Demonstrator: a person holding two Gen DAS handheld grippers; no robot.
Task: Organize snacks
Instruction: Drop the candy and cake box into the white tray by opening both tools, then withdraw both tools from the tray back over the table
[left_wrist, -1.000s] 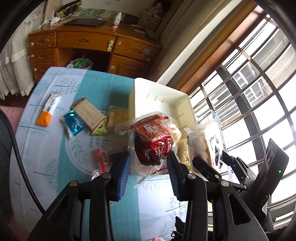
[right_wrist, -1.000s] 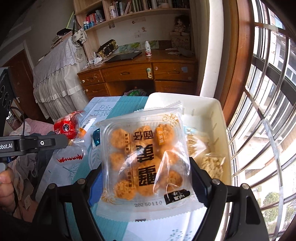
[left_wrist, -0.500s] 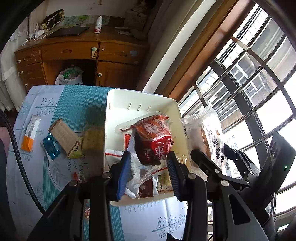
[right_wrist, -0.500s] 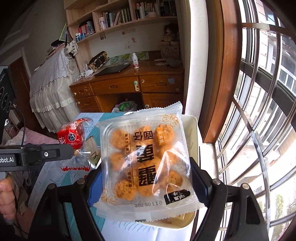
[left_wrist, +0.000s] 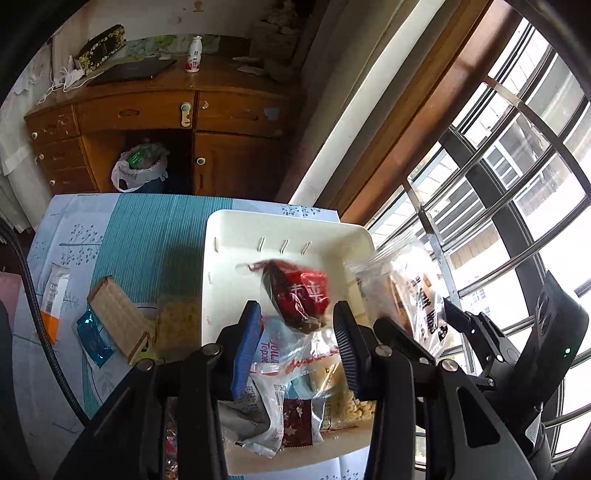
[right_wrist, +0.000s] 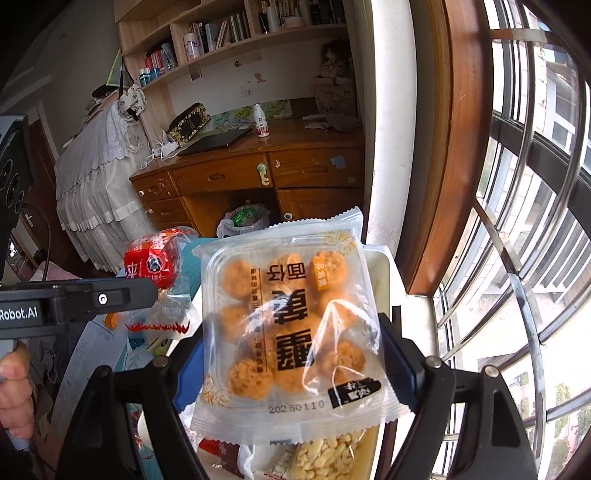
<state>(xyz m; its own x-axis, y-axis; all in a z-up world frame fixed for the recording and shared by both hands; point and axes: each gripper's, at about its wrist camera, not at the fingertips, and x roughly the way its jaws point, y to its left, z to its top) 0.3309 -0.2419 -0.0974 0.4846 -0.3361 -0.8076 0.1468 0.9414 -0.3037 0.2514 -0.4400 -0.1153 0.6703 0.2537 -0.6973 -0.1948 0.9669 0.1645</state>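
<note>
— Snacks first: where is the red packet (left_wrist: 299, 295)?

— Above the white bin (left_wrist: 280, 218), over its middle, tilted and blurred. It sits just past the tips of the left hand-held gripper (left_wrist: 295, 314), and its clear wrapper end, the part with the red zigzag print, runs back between the two blue pads.

— So the left one has hold of it?

— As far as the pictures tell, yes: the jaws stand narrow, with the wrapper pinched between them. The blur hides the exact contact.

— And the right hand-held gripper (right_wrist: 291, 354)?

— Spread wide and closed on a clear biscuit pack (right_wrist: 291, 332), one pad on each side edge. The pack stands nearly upright with its print upside down, round golden biscuits in a tray inside. It hangs over the near end of the bin, just right of the red packet.

— What lies in the bin?

— A heap of loose packets (left_wrist: 291, 417) at its near end, among them a bag of peanuts (right_wrist: 325, 458). The far end of the bin is bare.

— Anything outside it?

— On the counter (left_wrist: 155, 240), left of the bin: a brown wafer pack (left_wrist: 118, 317) overlapping a blue wrapper (left_wrist: 92, 336), and farther left an orange-and-white stick (left_wrist: 53, 302).

— The person?

— Only a hand (right_wrist: 14, 391), left of the bin, gripping the left handle.
</note>
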